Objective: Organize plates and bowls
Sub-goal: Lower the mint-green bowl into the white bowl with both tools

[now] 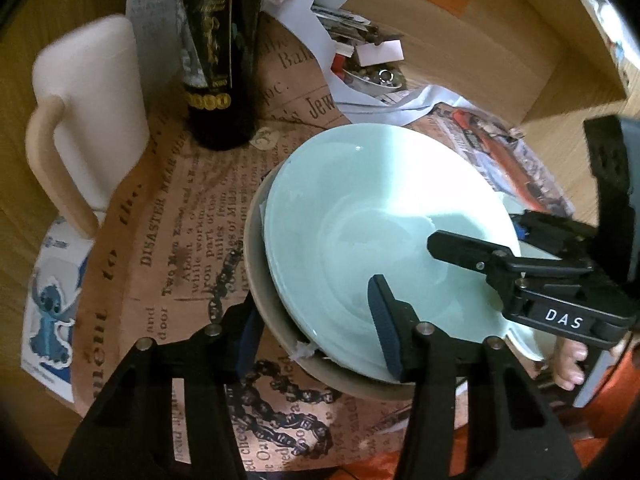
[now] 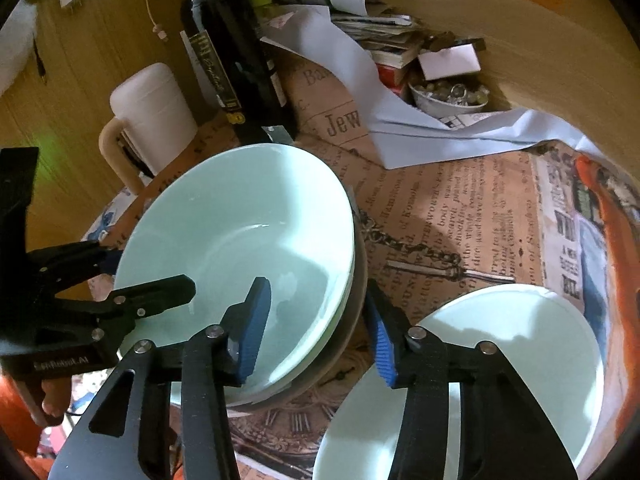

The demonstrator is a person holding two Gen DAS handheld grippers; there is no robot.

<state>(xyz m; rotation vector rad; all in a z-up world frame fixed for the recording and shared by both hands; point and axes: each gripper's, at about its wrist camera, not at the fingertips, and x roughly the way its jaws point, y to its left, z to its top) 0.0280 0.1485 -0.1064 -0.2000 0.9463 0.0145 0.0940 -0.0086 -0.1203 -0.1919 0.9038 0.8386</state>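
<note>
In the middle of both views sits the stack: a pale green bowl (image 1: 384, 216) nested on another green one, inside a grey-brown bowl (image 1: 276, 312), on the newspaper-print cloth (image 1: 176, 248) covering the counter. The left gripper (image 1: 316, 320) straddles the near rim of the stack w/ jaws spread, one finger outside, the other pad inside the green bowl; not clamped on anything as far as I can tell. The right gripper (image 2: 316, 332) does the same from the other side: left pad inside the bowl, right pad outside over the cloth, jaws apart, nothing pinched yet.

Judgement: step in hand looks like gripping or steadying the stack's rim. To do it well, close on the rim squarely, both sides evenly, since glazed bowls slip; lift straight up so the nested ones don't drag.

Room: in the right wrist view a second green plate (image 2: 500, 360) lies lower right, just beside the stack but apart from it. The dark bottle (image 2: 232, 60) stands close behind the stack at upper centre, the white jug (image 2: 148, 108) upper left; tall, tippy, avoid swinging that way. Papers (image 2: 360, 80) and a small dish of bits (image 2: 448, 98) crowd the upper right. The open cloth centre right is the best free spot. Counter edge is near the bottom, so don't pull too far.
</note>
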